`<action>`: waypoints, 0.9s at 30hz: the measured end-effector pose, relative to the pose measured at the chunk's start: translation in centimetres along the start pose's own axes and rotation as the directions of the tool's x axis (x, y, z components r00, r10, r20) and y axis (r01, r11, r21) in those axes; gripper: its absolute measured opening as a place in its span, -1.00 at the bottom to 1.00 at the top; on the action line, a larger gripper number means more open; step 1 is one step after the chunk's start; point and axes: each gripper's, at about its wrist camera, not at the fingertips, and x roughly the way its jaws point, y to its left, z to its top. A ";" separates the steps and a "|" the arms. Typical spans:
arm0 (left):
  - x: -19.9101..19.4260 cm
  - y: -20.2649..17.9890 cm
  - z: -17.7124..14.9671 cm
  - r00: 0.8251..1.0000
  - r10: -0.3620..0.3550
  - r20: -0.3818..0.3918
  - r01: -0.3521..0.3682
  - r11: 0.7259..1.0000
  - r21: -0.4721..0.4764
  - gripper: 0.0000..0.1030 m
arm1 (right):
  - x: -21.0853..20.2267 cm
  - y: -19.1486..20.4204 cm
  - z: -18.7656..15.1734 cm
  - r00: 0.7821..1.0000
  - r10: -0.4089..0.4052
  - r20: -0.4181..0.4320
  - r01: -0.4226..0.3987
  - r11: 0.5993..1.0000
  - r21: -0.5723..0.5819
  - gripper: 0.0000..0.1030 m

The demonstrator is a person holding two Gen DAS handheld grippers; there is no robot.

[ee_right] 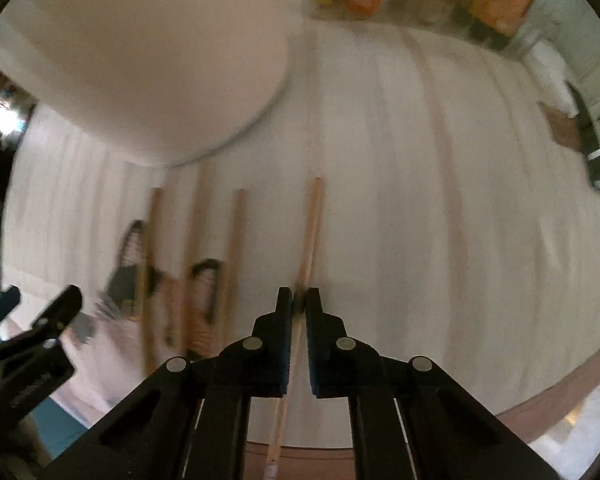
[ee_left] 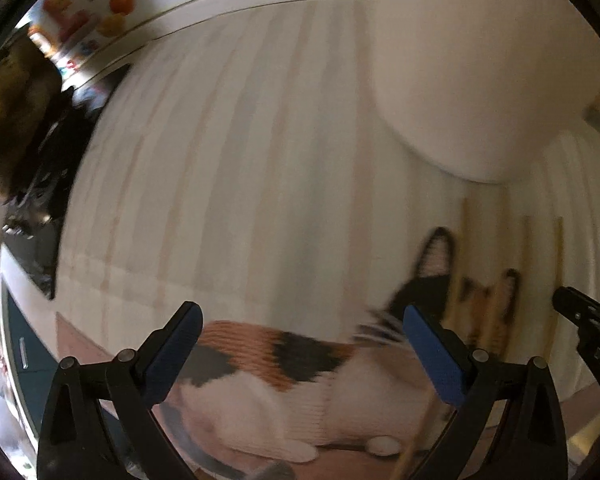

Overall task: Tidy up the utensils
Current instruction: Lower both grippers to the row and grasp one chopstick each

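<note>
Left wrist view: left gripper (ee_left: 302,332) is hanging spread wide over a cat-print cloth (ee_left: 284,376); nothing between its pads.
Right wrist view: right gripper (ee_right: 299,300) is pinching one chopstick (ee_right: 313,224).
Chopstick axis: lying on the striped tablecloth (ee_right: 420,200), pointing straight away from the camera.
Neighbouring chopsticks (ee_right: 232,248): lying roughly parallel, left of it.

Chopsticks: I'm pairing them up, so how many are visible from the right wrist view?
4. One between the right gripper's fingers; three to its left across the cat-shaped holder. Blur may hide more.

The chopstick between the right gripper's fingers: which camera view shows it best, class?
The right wrist view: the chopstick runs down its centre, clamped by the right gripper. The left wrist view shows only blurred sticks at its right edge.
</note>
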 end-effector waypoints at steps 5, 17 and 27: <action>0.8 -3.5 0.1 0.991 -0.114 -0.063 0.119 0.990 0.074 0.53 | -0.2 -3.7 -0.1 0.999 -0.025 -0.024 0.026 0.999 0.031 -0.88; 1.1 -4.3 0.3 0.984 -0.149 -0.101 0.159 0.982 0.098 -0.89 | 0.0 -7.5 0.4 0.999 -0.014 -0.042 0.016 0.999 0.049 -0.87; 1.2 -1.3 0.1 0.981 -0.161 -0.112 0.166 0.985 0.036 -0.91 | 0.4 -2.9 -1.7 0.999 -0.015 -0.044 0.013 0.999 -0.040 -0.87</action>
